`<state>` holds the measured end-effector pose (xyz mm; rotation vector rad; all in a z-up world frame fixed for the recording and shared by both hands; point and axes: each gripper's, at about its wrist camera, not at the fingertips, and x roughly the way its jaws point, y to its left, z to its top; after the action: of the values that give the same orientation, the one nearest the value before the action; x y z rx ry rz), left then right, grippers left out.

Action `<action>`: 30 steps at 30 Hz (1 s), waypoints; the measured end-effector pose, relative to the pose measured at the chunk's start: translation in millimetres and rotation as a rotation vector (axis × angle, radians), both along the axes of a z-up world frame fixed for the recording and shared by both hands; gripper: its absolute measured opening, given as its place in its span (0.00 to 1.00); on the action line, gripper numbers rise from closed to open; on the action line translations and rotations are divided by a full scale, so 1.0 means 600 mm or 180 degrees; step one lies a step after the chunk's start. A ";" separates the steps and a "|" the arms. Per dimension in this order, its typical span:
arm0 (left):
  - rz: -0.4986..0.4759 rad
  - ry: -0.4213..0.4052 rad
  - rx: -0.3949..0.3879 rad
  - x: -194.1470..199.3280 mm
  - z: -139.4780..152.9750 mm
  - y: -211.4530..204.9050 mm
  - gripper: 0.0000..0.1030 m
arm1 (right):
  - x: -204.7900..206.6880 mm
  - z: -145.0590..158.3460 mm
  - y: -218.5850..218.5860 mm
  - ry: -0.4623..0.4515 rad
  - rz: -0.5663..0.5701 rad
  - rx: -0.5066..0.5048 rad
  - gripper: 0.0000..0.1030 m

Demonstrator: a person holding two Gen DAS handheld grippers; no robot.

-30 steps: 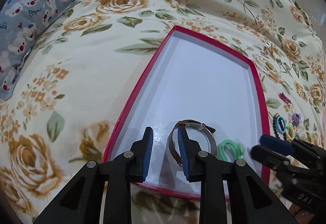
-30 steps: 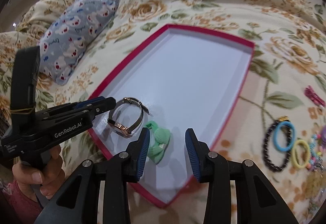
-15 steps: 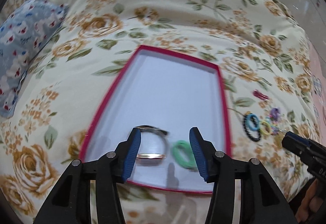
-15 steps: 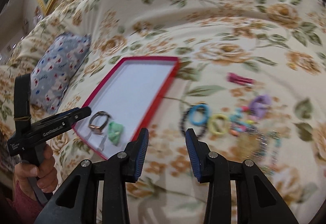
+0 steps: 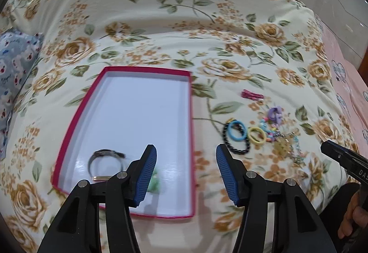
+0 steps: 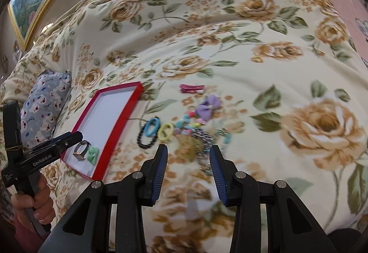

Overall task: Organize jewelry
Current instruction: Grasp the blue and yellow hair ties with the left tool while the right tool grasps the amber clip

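floral bedspread (image 5: 161,29): left gripper (image 5: 186,172) off the watch (image 5: 104,164), opening empty; right gripper (image 6: 187,172) part-open, empty.

Left tongs (image 5: 186,174): 2 black plastic arms of angular, triangulated form, each with a cut-out opening; ribbed blue pads (image 5: 146,175) line the inner faces. 2 round silver screw heads sit on each arm. Right tongs (image 6: 187,173): same build, black arms, ribbed blue pads (image 6: 159,174), 4 silver screw heads in total. In the right wrist view, the left unit's side bears white "GenRobot.AI" lettering, and a tan elastic band circles its upright black block. The left hand (image 6: 32,201) grips a grey handle, with a dark red sleeve (image 6: 23,233) at the wrist.
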<state>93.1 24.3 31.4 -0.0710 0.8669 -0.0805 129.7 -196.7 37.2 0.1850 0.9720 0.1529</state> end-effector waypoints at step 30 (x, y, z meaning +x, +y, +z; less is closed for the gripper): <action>-0.0356 0.0362 0.0078 0.142 -0.083 -0.103 0.49 | 0.074 -0.083 0.018 0.0280 0.0212 0.0055 0.31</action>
<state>178.3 -37.2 -18.5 -0.0041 0.9850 -0.1719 174.1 -185.9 -12.3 0.1766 1.0653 0.2158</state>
